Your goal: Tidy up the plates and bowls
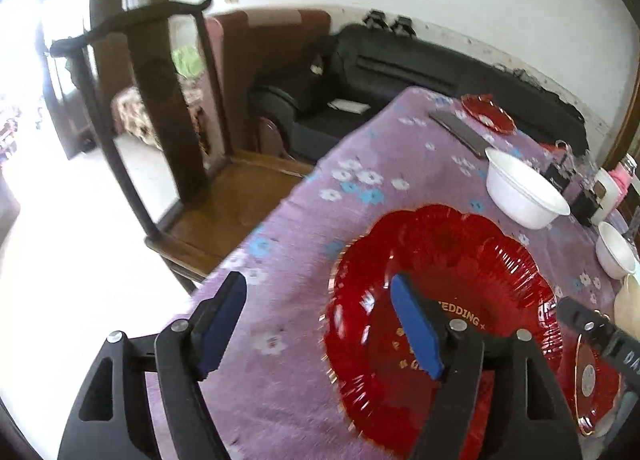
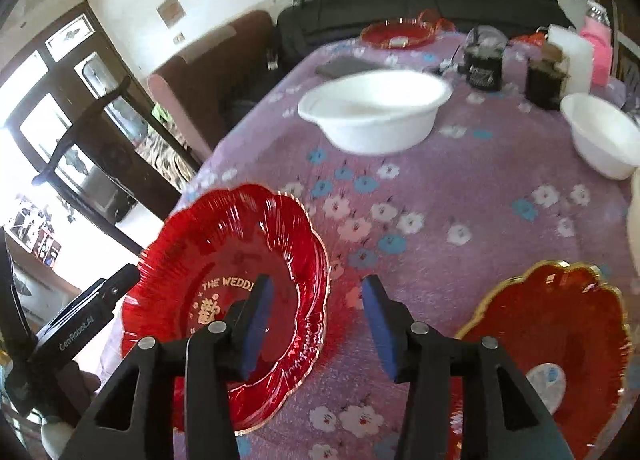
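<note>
A large red scalloped plate [image 1: 448,260] with gold lettering lies on the purple flowered tablecloth [image 1: 304,220]. My left gripper [image 1: 320,300] is open and straddles the plate's left rim, one blue pad outside it and one over the plate's inside, neither pressing. In the right wrist view the same plate [image 2: 216,260] sits at lower left. My right gripper [image 2: 318,292] is open across its right rim. A second gold-rimmed red plate [image 2: 552,324] lies to the right. Farther back stand a big white bowl [image 2: 372,112] and a small white bowl [image 2: 604,136].
A third red plate [image 2: 396,34] and a dark flat object [image 2: 344,68] lie at the table's far end. Jars, a pink bottle [image 2: 598,48] and a white cup crowd the back right. A wooden chair [image 1: 160,108] stands beside the table's left edge, with a black sofa [image 1: 400,68] behind.
</note>
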Demonstrator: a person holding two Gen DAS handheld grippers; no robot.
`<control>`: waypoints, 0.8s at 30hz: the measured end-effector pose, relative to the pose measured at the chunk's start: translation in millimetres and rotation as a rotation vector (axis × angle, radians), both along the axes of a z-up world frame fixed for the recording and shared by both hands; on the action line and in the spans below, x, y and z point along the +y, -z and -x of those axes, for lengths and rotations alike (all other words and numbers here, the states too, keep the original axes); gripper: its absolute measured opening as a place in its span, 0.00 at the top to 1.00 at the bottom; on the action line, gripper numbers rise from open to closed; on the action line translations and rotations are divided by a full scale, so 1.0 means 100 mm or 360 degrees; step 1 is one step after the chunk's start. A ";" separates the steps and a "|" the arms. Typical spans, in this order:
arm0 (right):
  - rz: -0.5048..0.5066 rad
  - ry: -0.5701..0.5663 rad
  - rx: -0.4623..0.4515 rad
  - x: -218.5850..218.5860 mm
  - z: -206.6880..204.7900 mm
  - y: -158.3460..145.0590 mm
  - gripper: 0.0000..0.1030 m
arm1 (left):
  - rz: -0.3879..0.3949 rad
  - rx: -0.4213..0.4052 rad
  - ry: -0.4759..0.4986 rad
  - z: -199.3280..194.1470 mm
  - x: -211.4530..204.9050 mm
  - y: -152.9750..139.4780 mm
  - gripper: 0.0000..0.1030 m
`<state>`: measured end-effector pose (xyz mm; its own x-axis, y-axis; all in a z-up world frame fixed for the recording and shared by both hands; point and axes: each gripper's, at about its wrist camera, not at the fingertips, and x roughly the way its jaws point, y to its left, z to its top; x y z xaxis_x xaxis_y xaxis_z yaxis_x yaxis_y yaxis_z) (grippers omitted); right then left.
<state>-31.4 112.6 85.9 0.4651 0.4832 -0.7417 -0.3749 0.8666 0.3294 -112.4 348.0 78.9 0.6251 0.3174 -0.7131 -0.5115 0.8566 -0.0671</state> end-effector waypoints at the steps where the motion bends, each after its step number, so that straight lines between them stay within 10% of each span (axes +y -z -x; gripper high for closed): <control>1: -0.0001 0.0000 -0.0016 -0.03 0.03 -0.03 0.48 | -0.0020 -0.0018 -0.0012 0.06 -0.02 -0.04 0.25; 24: -0.0016 0.0374 -0.0182 -1.92 0.59 -0.23 0.39 | -0.0316 -0.0145 0.0561 0.26 -1.59 -0.54 0.17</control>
<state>-89.9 -79.4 108.5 0.6464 0.3589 -0.6734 -0.1988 0.9312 0.3054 -138.3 188.8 132.8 0.7778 0.1984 -0.5964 -0.1843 0.9792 0.0854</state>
